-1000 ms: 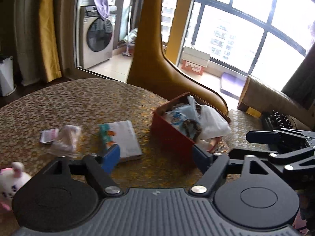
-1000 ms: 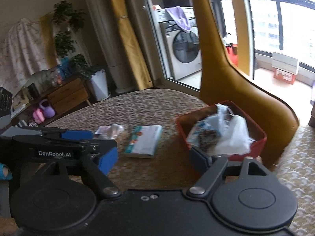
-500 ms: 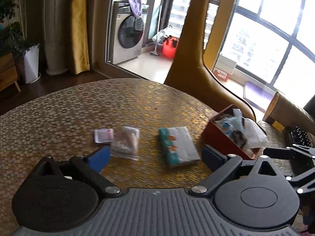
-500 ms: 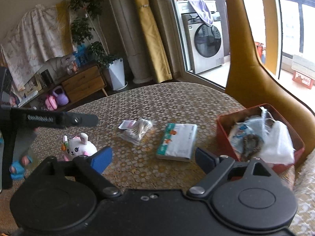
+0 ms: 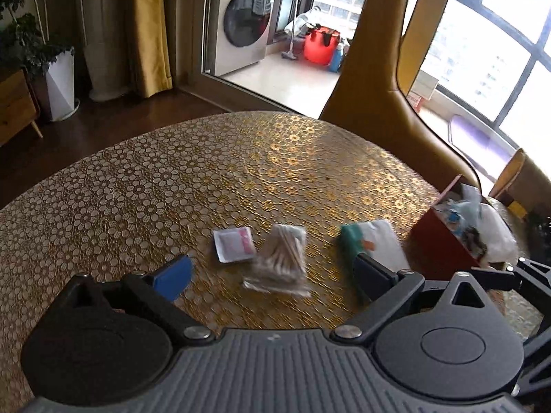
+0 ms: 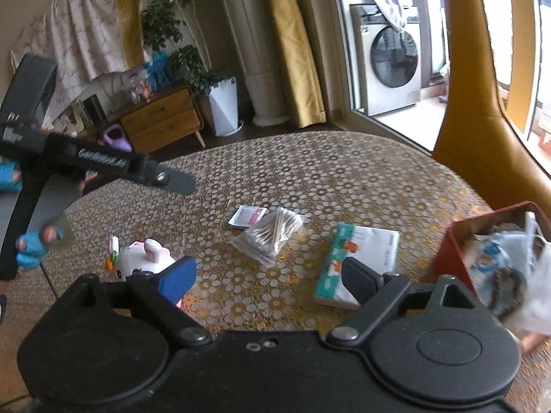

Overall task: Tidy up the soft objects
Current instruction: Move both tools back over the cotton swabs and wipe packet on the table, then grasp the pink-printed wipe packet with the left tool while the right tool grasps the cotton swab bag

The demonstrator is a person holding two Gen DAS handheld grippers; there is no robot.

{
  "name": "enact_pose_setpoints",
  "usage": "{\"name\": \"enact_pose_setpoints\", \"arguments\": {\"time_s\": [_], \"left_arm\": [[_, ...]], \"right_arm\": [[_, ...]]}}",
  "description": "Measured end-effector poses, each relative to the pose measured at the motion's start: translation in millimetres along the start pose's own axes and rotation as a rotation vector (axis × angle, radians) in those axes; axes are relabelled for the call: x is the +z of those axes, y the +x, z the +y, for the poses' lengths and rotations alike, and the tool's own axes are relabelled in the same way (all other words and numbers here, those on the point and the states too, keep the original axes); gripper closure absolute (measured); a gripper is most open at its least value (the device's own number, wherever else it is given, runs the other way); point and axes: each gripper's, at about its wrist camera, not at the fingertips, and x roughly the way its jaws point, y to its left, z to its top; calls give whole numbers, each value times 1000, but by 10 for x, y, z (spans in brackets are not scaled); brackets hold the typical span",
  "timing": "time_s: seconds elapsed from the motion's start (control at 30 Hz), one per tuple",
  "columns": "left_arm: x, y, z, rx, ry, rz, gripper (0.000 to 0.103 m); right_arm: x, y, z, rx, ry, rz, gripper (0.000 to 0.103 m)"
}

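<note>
On the round gold-patterned table lie a clear bag of cotton swabs, a small pink-and-white packet and a teal-and-white tissue pack. A red box with bagged items stands at the right. My left gripper is open and empty, hovering just before the swab bag. My right gripper is open and empty above the table. The swab bag, tissue pack, red box and a white plush bunny show in the right wrist view.
A tan chair back rises behind the table's far right edge. The left gripper's arm crosses the upper left of the right wrist view. A wooden cabinet, plants and a washing machine stand beyond.
Both grippers have swung left, away from the red box. The swab bag and packet now lie centred before the left gripper, and the plush bunny has come into the right wrist view.
</note>
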Motion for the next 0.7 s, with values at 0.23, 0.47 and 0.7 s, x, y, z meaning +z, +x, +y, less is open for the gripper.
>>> {"name": "enact_pose_setpoints", "arguments": {"time_s": [0.23, 0.47, 0.7], "left_arm": [[172, 590, 192, 91, -15, 90, 2], [319, 1025, 295, 136, -75, 149, 2], [402, 1388, 225, 162, -100, 223, 2]], "right_arm": [[177, 501, 51, 3, -17, 56, 12], [263, 1018, 107, -14, -27, 102, 13], [312, 1437, 82, -44, -1, 135, 15]]}}
